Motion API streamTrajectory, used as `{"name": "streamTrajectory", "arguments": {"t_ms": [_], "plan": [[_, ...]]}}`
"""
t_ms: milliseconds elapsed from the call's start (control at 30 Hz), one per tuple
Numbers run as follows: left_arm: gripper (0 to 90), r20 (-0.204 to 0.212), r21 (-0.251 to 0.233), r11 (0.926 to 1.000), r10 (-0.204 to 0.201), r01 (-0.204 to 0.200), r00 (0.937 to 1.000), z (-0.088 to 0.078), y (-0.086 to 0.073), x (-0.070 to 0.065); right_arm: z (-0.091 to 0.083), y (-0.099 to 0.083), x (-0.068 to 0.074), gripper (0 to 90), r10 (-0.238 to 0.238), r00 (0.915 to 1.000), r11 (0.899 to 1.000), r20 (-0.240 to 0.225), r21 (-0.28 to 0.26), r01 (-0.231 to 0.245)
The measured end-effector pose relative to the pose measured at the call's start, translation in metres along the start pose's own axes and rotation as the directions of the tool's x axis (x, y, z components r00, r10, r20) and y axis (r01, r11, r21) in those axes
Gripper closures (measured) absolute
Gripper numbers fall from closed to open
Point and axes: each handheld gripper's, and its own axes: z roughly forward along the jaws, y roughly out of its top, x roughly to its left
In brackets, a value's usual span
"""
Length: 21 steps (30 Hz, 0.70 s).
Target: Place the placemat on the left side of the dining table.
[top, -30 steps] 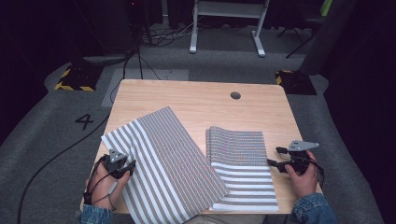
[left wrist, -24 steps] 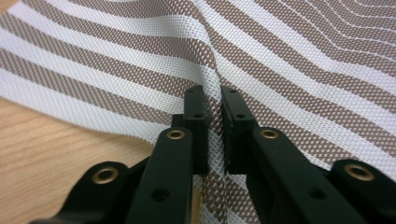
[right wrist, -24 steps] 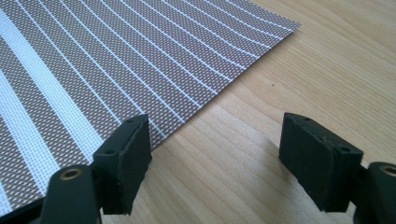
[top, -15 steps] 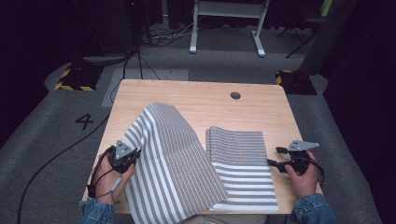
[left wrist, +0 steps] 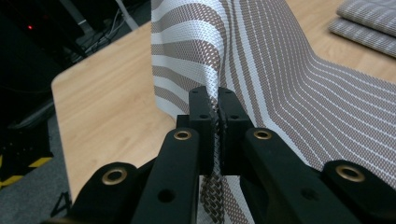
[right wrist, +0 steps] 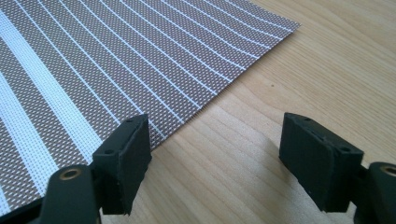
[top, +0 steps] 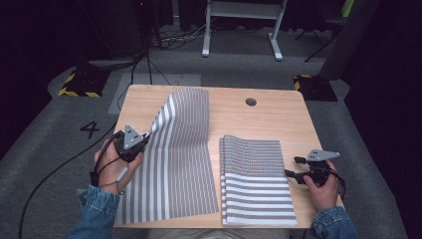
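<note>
Two striped woven mats lie on the wooden table (top: pixel 278 119): a loose placemat (top: pixel 179 149) at the left and a stack of placemats (top: pixel 256 184) at the right. Hidden or cut off: the near edges of both hang at the table's front edge in the high view, and the number of mats in the stack cannot be counted. In the left gripper view, the strip of mat between the pads is covered by the jaws, and the stack appears only as a corner at the top right.

Left gripper (top: pixel 142 141), (left wrist: pixel 218 109): jaws closed on the left edge of the loose placemat (left wrist: pixel 280 65), pinching the weave between the pads. The gripped edge is raised off the table, so the mat curves up from its flat right half; its far corner stands near the table's far edge.

Right gripper (top: pixel 291 174), (right wrist: pixel 212 154): jaws wide apart, holding nothing, resting on bare wood just beside the right edge of the stack (right wrist: pixel 93 70). One pad sits at the mat's edge; the other is over wood.
</note>
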Motion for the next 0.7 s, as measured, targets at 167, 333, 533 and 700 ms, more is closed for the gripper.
{"name": "streamTrajectory", "arguments": {"t_ms": [167, 333, 533, 700], "plan": [[86.6, -0.024, -0.002, 0.9996, 0.027, -0.027, 0.9993, 0.016, 0.011, 0.024, 0.0, 0.0, 0.0, 25.1, 0.0, 1.0, 1.0, 0.0, 0.0, 0.0], [57.1, -0.106, -0.06, 0.9975, 0.031, -0.037, 0.9939, 0.041, 0.011, 0.047, 0.0, 0.0, 0.0, 25.1, 0.0, 1.0, 1.0, 0.001, 0.0, 0.0], [31.6, -0.169, -0.04, 0.9992, -0.012, 0.006, 0.9856, 0.045, 0.001, 0.042, 0.0, 0.0, 0.0, 25.1, 0.001, 1.0, 1.0, 0.001, 0.0, -0.001], [31.3, -0.064, -0.008, 0.9988, -0.049, 0.048, 0.9968, 0.045, -0.013, 0.011, 0.0, 0.0, 0.0, 25.1, 0.001, 1.0, 1.0, 0.001, 0.0, -0.001]]}}
